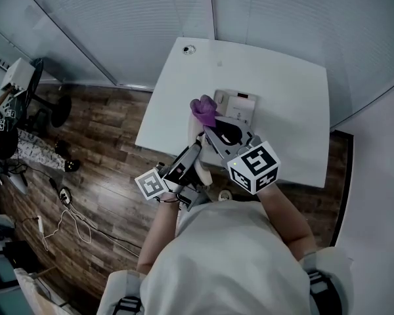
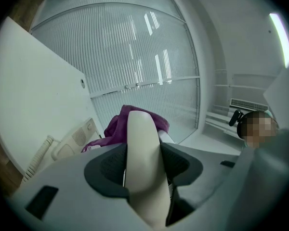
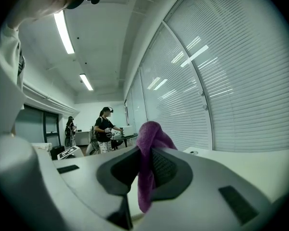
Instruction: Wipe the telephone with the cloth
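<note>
The telephone's cream handset [image 2: 142,143] is off its base and gripped across its middle by the left gripper [image 2: 144,166]. The jaws stand fairly wide, with their dark pads pressed on both flanks. Its lower end runs out of the left gripper view at 6 o'clock, and its upper end covers part of what lies beyond.

The telephone base [image 1: 240,105] sits on the white table [image 1: 295,90], near the table's middle in the head view. In the left gripper view only a corner of the base with a speaker grille shows, at 9 o'clock of the handset. A coiled cord [image 2: 38,158] trails from that corner toward 8 o'clock.

The purple cloth [image 1: 203,110] is bunched just at 9 o'clock of the base in the head view. It is pinched in the right gripper [image 3: 145,170], whose jaws are nearly together on the fabric. One fold rises above the jaws and a tail hangs below them (whether the cloth touches the handset or the base I cannot tell).

In the head view both grippers crowd together at 6 o'clock of the base, and their marker cubes [image 1: 253,167] and the person's arms hide most of the handset. A dark shape beside the base could be part of a gripper or part of the phone.

Slatted blinds [image 3: 241,71] fill the wall behind, and small figures of people [image 3: 105,129] stand far off at 9 o'clock in the right gripper view.
</note>
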Available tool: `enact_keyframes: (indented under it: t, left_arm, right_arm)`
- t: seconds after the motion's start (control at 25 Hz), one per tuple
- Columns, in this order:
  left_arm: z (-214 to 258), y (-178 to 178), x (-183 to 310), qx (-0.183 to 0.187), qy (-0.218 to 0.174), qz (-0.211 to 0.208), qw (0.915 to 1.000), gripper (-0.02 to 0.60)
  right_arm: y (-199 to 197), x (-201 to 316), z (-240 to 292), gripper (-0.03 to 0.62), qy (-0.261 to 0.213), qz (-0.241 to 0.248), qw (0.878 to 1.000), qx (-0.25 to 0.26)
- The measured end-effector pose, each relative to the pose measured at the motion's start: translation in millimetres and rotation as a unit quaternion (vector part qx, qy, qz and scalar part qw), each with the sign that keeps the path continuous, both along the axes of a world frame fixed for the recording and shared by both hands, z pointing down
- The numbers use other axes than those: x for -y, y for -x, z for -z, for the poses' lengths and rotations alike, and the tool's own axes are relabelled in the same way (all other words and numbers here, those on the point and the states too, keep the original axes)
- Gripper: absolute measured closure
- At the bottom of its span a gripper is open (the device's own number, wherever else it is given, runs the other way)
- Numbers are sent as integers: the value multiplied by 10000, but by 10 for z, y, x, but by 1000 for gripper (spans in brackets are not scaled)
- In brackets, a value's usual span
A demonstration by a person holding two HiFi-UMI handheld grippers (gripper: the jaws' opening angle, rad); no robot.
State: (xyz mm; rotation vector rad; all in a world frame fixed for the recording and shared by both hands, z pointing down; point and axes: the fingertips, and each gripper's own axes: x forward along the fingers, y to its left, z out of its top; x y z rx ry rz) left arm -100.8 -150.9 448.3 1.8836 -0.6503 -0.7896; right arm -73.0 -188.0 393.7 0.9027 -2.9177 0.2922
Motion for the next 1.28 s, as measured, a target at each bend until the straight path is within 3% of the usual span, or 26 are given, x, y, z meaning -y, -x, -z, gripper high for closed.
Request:
enact_keyframes:
  t: [1.08,1.28]
  left_arm:
    - [173,10,108,-333,-37,-79,9994,359]
    - [218,-21,113,-334,-99,-155,9993,359]
  right_arm:
    - [121,-263,-259,534,401,761,9963,-75]
    - [158,-356,-344,534,417,988,9938,-294]
